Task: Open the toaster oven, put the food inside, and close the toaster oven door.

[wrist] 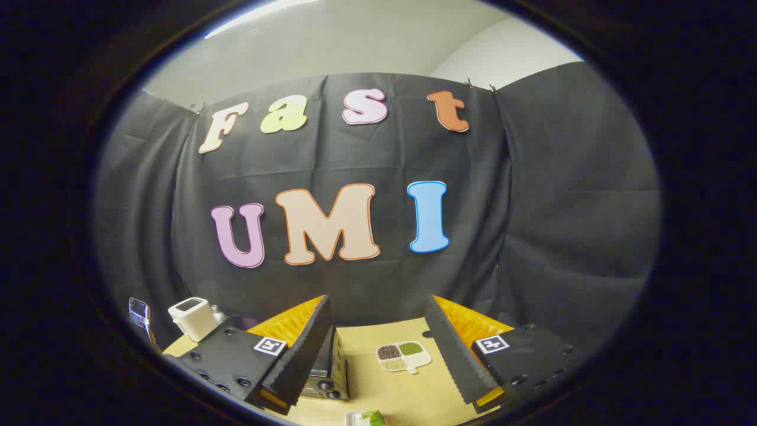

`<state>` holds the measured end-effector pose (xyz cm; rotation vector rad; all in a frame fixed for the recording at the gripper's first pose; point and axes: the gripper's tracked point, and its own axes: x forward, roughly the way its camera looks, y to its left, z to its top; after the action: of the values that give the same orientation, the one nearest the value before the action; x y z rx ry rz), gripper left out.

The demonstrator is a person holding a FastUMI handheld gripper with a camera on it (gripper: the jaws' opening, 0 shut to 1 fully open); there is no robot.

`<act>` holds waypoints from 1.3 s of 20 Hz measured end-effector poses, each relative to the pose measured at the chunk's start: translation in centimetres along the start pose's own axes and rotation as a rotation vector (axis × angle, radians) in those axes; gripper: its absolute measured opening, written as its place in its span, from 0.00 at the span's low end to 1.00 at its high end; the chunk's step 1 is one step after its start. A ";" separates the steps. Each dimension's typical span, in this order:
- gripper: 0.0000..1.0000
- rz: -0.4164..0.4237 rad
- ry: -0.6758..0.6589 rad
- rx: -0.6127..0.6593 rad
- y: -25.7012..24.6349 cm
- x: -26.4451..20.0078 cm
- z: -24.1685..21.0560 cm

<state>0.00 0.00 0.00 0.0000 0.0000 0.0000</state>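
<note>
Pale yellow table [414, 393] carries the toaster oven [325, 373], half hidden behind the left finger. The gripper [378, 349] hangs above with fingers spread wide, holding nothing. Right of the oven lies a divided dish [403, 356]; nearer than the oven, some food [371, 418].

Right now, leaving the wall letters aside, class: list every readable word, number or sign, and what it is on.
Square markers on the open gripper: patterns, no words.
Toaster oven front: too small to read.
Divided dish beyond the fingers: no text.
</note>
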 end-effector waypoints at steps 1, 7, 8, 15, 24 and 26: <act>1.00 -0.005 0.006 0.000 0.4 -0.2 -0.2; 1.00 -0.042 0.004 -0.015 2.1 -1.6 0.1; 1.00 -0.045 0.005 -0.016 2.4 -1.8 0.0; 1.00 -0.061 0.010 -0.012 4.6 -2.9 -0.1; 1.00 -0.068 0.011 -0.009 7.5 -4.6 -1.8; 1.00 -0.058 0.025 0.007 9.0 -4.5 -3.4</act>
<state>-4.52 9.03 -3.42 0.0074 0.0251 -0.0577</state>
